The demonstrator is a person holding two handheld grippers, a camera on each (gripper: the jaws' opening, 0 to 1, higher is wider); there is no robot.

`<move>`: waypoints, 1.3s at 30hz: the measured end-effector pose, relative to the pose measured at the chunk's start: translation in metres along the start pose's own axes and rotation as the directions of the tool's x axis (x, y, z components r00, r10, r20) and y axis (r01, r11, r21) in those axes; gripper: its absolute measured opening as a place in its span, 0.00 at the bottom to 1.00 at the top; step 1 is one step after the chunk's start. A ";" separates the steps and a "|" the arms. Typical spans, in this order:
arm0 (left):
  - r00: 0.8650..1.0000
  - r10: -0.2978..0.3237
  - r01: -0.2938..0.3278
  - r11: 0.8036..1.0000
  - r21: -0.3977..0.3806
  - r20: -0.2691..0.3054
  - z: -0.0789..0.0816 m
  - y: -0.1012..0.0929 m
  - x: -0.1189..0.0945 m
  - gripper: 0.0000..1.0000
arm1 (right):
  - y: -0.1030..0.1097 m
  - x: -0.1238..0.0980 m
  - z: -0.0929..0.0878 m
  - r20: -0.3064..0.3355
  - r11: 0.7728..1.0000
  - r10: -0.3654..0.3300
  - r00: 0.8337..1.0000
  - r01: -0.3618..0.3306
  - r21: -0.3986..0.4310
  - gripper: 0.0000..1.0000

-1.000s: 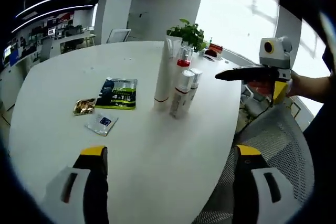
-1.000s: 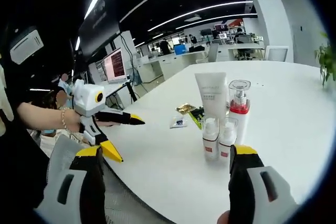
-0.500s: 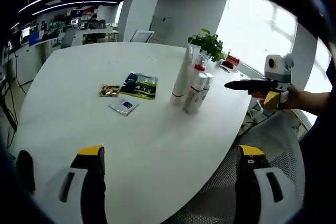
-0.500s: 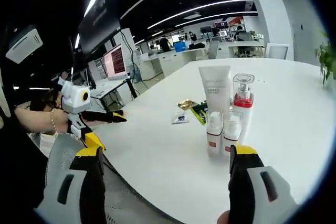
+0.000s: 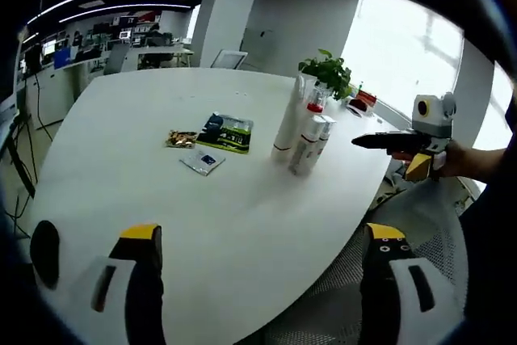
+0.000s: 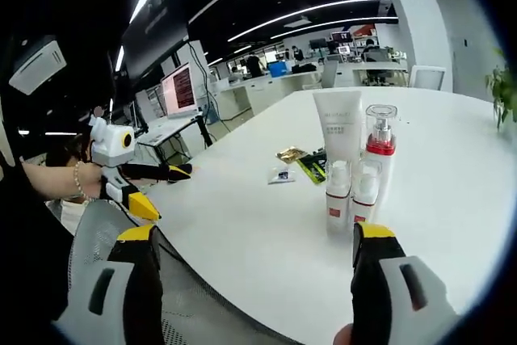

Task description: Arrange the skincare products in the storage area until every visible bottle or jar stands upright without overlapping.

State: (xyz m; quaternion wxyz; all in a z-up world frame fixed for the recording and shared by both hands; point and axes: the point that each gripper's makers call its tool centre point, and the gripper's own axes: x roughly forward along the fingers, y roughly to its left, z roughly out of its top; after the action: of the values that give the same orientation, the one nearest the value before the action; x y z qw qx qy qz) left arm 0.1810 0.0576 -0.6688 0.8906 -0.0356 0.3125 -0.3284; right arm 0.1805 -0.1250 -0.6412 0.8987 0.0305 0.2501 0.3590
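**Four products stand clustered near the table's edge, both grippers empty**

The right gripper (image 6: 250, 280) is the nearer one: the cluster stands straight ahead of its wide-apart jaws, all long axes upright. It counts one white tube (image 6: 338, 131), one pump bottle (image 6: 380, 155) with a red collar, and two small bottles (image 6: 350, 199), close together near the table (image 6: 242, 232) edge. Three sachets (image 5: 212, 139) lie flat toward the middle. The left gripper (image 5: 254, 280), jaws likewise wide and empty, hangs well back off the near edge.

Print shows on the white tube (image 6: 338, 126) and green packet (image 5: 227, 132), all too small to read.
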 end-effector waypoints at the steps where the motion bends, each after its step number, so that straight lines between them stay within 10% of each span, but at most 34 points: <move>1: 1.000 0.000 0.000 1.000 -0.001 0.001 0.000 0.000 0.000 0.97 | 0.000 0.000 0.001 0.003 1.000 0.000 1.000 0.000 0.000 0.98; 20: 0.999 -0.015 0.016 0.999 0.034 -0.032 0.004 0.000 0.013 0.97 | 0.000 -0.001 -0.006 -0.010 1.000 -0.008 1.000 0.008 -0.014 1.00; 39: 0.993 -0.034 0.049 0.990 0.134 -0.110 0.042 0.009 0.083 0.93 | -0.007 -0.002 -0.007 -0.005 0.999 -0.036 0.999 0.036 0.013 1.00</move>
State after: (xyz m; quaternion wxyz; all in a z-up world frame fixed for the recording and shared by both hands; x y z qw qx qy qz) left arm 0.2598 0.0084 -0.6816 0.8658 0.0367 0.3360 -0.3688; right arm 0.1802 -0.1324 -0.6482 0.9041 0.0308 0.2552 0.3414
